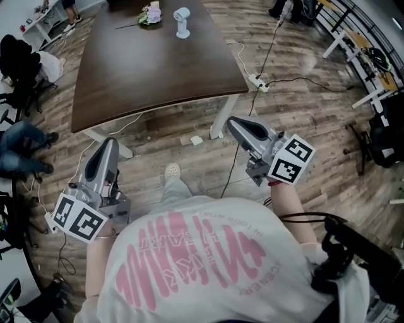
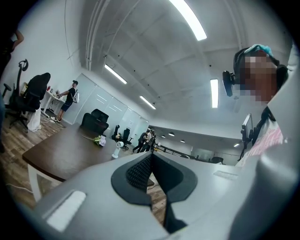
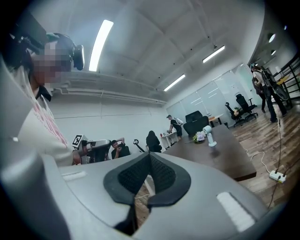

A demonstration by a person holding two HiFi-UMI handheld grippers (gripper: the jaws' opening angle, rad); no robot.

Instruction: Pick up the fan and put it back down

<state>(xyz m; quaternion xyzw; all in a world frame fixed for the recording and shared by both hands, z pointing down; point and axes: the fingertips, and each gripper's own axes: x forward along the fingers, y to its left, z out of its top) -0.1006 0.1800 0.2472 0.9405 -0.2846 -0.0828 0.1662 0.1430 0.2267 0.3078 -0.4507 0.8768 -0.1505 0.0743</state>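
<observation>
The small white fan (image 1: 182,22) stands upright at the far end of the dark brown table (image 1: 151,69), next to a bunch of flowers (image 1: 150,14). Both grippers are well short of the table, over the wooden floor, and point level towards it. My left gripper (image 1: 108,144) is shut with nothing between its pads; in its own view the left gripper (image 2: 150,155) sees the fan (image 2: 117,149) far off. My right gripper (image 1: 232,123) is also shut and empty. Beyond the right gripper (image 3: 149,154), the fan (image 3: 209,137) stands small on the table (image 3: 225,157).
A power strip (image 1: 257,83) and cables lie on the floor by the table's right corner. White table legs (image 1: 221,123) stand ahead of me. Office chairs and a seated person (image 1: 19,148) are at the left, and white desks (image 1: 356,44) at the right.
</observation>
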